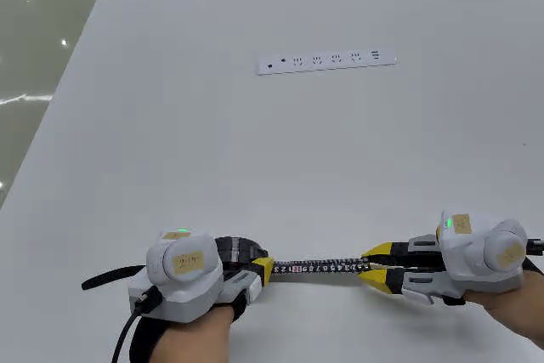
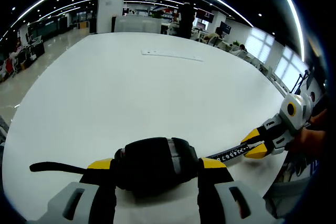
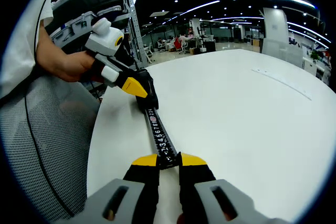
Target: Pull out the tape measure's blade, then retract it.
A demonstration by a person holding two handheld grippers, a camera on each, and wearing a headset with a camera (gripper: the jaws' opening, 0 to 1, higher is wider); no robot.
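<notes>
A black tape measure case (image 2: 156, 162) sits clamped between the yellow-tipped jaws of my left gripper (image 1: 255, 271), low on the white table near the front edge. Its black strap (image 1: 110, 277) trails off to the left. The blade (image 1: 321, 267), black with white numbers, runs a short way rightward out of the case (image 1: 239, 252). My right gripper (image 1: 375, 266) is shut on the blade's free end, and in the right gripper view the blade (image 3: 159, 135) stretches straight from the right gripper (image 3: 168, 162) to the left gripper (image 3: 137, 88) and its case.
A white power strip (image 1: 326, 61) lies flat toward the far middle of the white table (image 1: 272, 150). The table's left edge (image 1: 59, 82) borders a glossy floor. A person's hands hold both grippers at the near edge.
</notes>
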